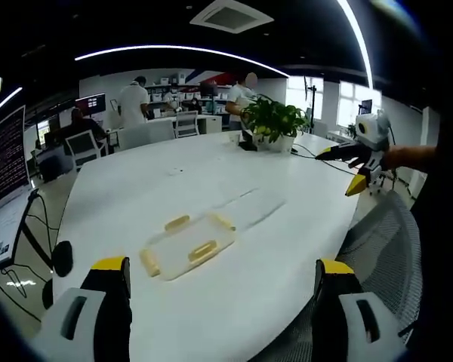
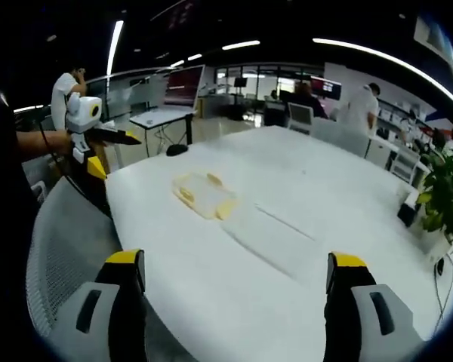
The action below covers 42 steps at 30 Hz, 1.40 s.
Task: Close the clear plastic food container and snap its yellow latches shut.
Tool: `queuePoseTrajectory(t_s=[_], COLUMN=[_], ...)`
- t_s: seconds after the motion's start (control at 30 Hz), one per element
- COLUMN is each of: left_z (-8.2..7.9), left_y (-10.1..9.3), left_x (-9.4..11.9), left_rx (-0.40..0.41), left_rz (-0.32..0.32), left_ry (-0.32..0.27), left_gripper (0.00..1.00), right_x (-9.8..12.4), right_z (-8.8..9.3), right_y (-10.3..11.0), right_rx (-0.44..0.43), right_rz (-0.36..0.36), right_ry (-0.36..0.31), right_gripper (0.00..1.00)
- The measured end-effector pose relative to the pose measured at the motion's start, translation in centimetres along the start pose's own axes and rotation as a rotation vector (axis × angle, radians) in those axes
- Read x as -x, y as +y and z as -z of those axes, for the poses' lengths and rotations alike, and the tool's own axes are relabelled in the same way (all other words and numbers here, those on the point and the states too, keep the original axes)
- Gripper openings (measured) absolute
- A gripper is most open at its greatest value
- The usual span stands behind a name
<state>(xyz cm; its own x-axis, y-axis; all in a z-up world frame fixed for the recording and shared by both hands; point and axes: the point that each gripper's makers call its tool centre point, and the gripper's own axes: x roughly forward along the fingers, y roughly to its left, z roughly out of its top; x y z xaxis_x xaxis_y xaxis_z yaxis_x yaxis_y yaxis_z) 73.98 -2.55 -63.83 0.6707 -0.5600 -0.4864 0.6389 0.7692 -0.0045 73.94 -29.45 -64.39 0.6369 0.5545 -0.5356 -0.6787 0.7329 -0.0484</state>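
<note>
The clear plastic container (image 1: 187,247) with yellow latches on its sides lies on the white table (image 1: 136,196), ahead of my left gripper (image 1: 220,268). That gripper is open, held back from the container near the table edge. A flat clear piece (image 1: 253,205), apparently the lid, lies just beyond the container. In the right gripper view the container (image 2: 204,194) sits at the centre left with the clear piece (image 2: 275,232) beside it. My right gripper (image 2: 235,264) is open and well short of both. Each gripper appears in the other's view, the right gripper (image 1: 360,164) and the left gripper (image 2: 100,140), held in the air off the table.
A potted plant (image 1: 273,119) stands at the table's far end with cables near it. A grey mesh chair (image 1: 381,241) sits close to the table edge below the grippers. Several people, desks and monitors (image 2: 183,84) fill the room behind.
</note>
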Motion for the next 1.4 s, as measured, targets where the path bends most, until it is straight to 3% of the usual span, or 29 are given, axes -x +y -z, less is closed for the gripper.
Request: queuePoseTrajectory(t_s=[0.63,1.4], left_z=[-0.3,0.2], left_y=[1.9,4.2], left_x=[-0.9,-2.3], left_rx=[-0.014,-0.04], left_rz=[0.013,0.055], left_ry=[0.02,0.052], left_gripper=[0.99,0.98], right_x=[-3.0,-6.0], right_z=[-2.5,-3.5], right_y=[0.1,1.5], right_rx=[0.072,0.165], right_rz=[-0.071,-0.181], right_ry=[0.004,0.053], right_gripper=[0.97,0.95])
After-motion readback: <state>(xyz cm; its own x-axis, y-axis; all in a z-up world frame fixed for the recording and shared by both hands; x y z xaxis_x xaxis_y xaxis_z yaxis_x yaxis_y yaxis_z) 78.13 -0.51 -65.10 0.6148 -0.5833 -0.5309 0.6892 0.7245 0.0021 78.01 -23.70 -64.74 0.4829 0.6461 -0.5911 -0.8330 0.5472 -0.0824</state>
